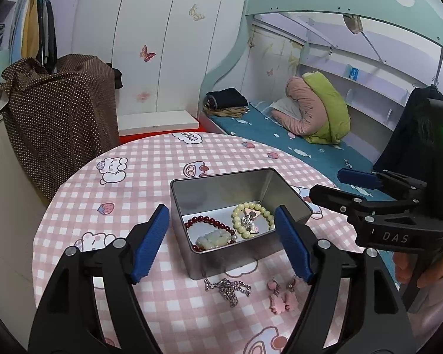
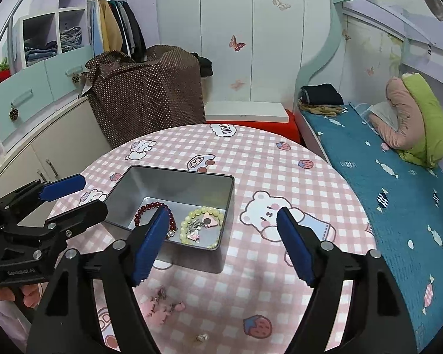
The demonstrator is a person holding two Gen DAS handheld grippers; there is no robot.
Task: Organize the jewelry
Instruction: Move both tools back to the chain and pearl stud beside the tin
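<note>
Two hand-held grippers hover over a pink checked tabletop (image 1: 82,206) where jewelry is being sorted into an open metal tin (image 1: 292,206). The left gripper (image 1: 221,244) has its blue fingers (image 1: 149,244) spread wide and empty, the tin framed between them. The right gripper (image 2: 221,244) is likewise spread and holds nothing.

Already in the tin lie a dark red bead bracelet (image 1: 203,221), a pale yellow bead bracelet (image 1: 252,219), a white carved piece (image 1: 212,239) and a small silver charm (image 1: 248,221).

Still outside it, on the cloth just this side of the tin's near wall and below the left fingers' tips, lie a silver chain (image 1: 227,289) and, to its right, a cluster of pink earrings (image 1: 282,295). The chain sits roughly midway between the left fingers, bunched in a loose heap with a tail trailing toward the camera. The earrings lie nearer the right-hand finger.

From the right wrist view the pink earrings (image 2: 159,306) show blurred, low and partly behind that gripper's left finger, and the chain cannot be made out there. A small pale bead (image 2: 202,337) rests near the bottom edge.

By this layout the left gripper seems better placed for the chain: a short drop toward the near side.
</note>
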